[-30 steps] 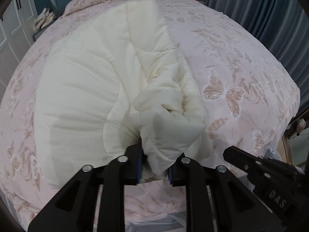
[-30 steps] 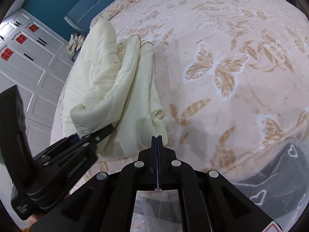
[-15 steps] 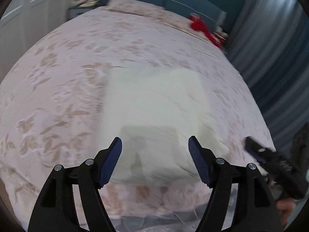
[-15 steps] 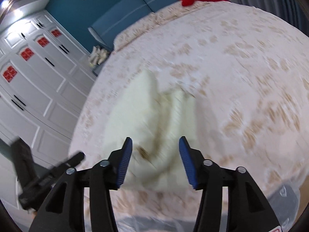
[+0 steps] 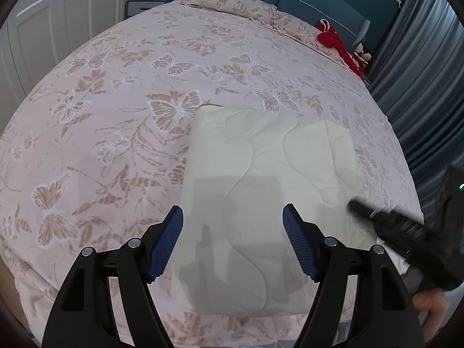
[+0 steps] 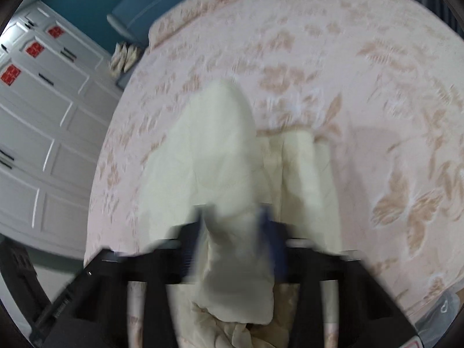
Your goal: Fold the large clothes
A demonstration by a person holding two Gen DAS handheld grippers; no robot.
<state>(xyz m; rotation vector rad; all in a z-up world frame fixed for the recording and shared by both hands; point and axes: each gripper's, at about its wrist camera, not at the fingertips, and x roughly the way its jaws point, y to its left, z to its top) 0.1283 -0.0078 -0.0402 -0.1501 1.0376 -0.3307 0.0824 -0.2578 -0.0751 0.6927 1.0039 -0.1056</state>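
Note:
A cream quilted cover (image 5: 269, 191) lies folded flat on the pink butterfly bedspread (image 5: 121, 95) near the bed's front edge. My left gripper (image 5: 233, 220) is open and empty, hovering just above the cover's near half. My right gripper (image 5: 385, 223) reaches in at the cover's right edge. In the blurred right wrist view, the right gripper (image 6: 235, 232) has a thick fold of the cream cover (image 6: 220, 156) between its blue pads (image 6: 269, 232); the jaws stand around the fold and seem closed on it.
The bedspread also shows in the right wrist view (image 6: 362, 87). Pillows (image 5: 232, 3) and a red garment (image 5: 333, 40) lie at the head of the bed. White wardrobe doors (image 6: 37, 121) stand at the left, grey curtains (image 5: 420, 81) at the right.
My left gripper let go of the bunched cover and opened; the cover now lies flat. My right gripper opened, moved to the cover's edge and closed around a fold.

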